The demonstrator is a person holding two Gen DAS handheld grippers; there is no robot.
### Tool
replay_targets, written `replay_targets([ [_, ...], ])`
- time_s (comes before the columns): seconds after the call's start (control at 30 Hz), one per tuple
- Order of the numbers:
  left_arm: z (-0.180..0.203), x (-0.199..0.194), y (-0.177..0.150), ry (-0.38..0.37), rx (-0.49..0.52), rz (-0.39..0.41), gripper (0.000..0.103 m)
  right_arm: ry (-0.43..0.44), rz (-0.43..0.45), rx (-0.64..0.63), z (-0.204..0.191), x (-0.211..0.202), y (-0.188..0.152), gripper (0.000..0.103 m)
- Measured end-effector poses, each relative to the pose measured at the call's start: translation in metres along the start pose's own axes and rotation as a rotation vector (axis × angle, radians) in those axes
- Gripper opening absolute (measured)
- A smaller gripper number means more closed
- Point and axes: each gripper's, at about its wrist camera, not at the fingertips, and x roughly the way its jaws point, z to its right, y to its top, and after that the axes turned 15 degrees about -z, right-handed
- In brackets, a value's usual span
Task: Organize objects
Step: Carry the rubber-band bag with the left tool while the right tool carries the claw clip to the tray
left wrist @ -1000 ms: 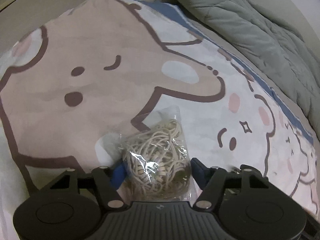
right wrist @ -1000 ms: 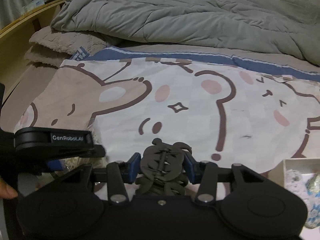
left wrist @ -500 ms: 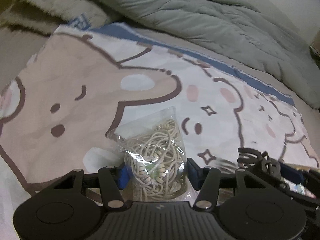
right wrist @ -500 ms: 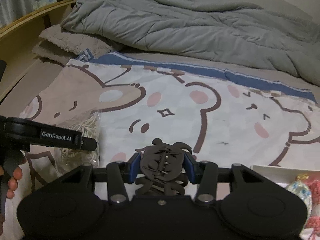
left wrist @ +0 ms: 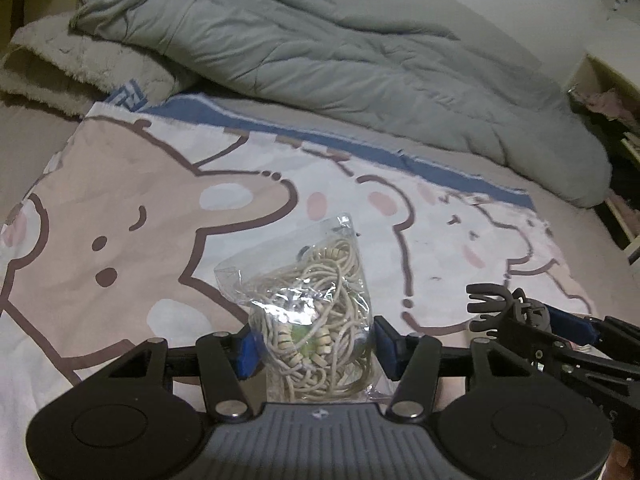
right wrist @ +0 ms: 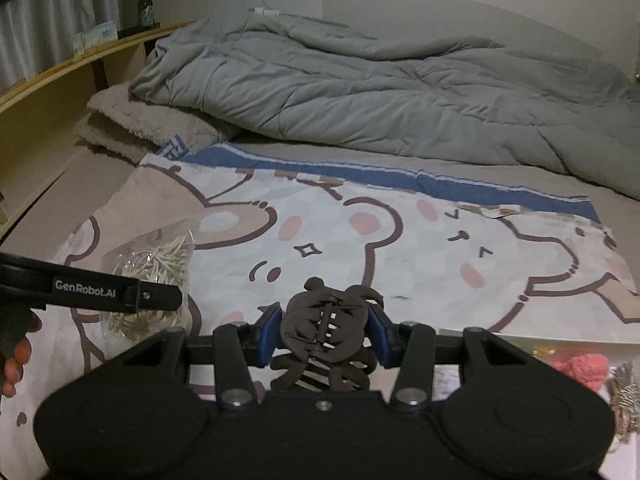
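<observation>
My left gripper [left wrist: 316, 346] is shut on a clear plastic bag of beige cord and beads [left wrist: 316, 312], lifted above the cartoon bear sheet [left wrist: 160, 208]. The same bag [right wrist: 152, 256] shows at the left of the right wrist view, behind the left gripper's black arm [right wrist: 100, 290]. A dark brown hair claw clip [right wrist: 326, 332] is pinched between the blue pads of my right gripper [right wrist: 325, 334], also off the bed. That clip [left wrist: 496, 304] appears at the right of the left wrist view.
A rumpled grey duvet [right wrist: 380, 84] and a fleecy blanket [right wrist: 140, 128] lie at the far side of the bed. A white tray [right wrist: 480, 334] with a pink knitted item [right wrist: 580, 364] sits at the lower right. A wooden ledge [right wrist: 60, 68] runs along the left.
Both grippers have risen from the sheet with their loads, so more of the duvet shows. The left one rolled and squeezed the bag tighter. The right gripper came into the left view.
</observation>
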Motion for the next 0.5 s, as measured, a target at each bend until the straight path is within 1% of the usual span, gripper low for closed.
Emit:
replay_targets([
  [0.17, 0.012, -0.018, -0.011, -0.008, 0.032, 0.023, 0.057, -0.005, 0.028, 0.020, 0.008, -0.023, -0.008, 0.047],
  [0.37, 0.026, -0.038, -0.024, 0.009, 0.090, 0.063, 0.057, -0.022, 0.048, 0.040, 0.015, -0.043, -0.017, 0.047],
  [0.5, 0.034, -0.049, -0.032, 0.014, 0.122, 0.079, 0.057, -0.018, 0.060, 0.053, 0.019, -0.054, -0.022, 0.047],
])
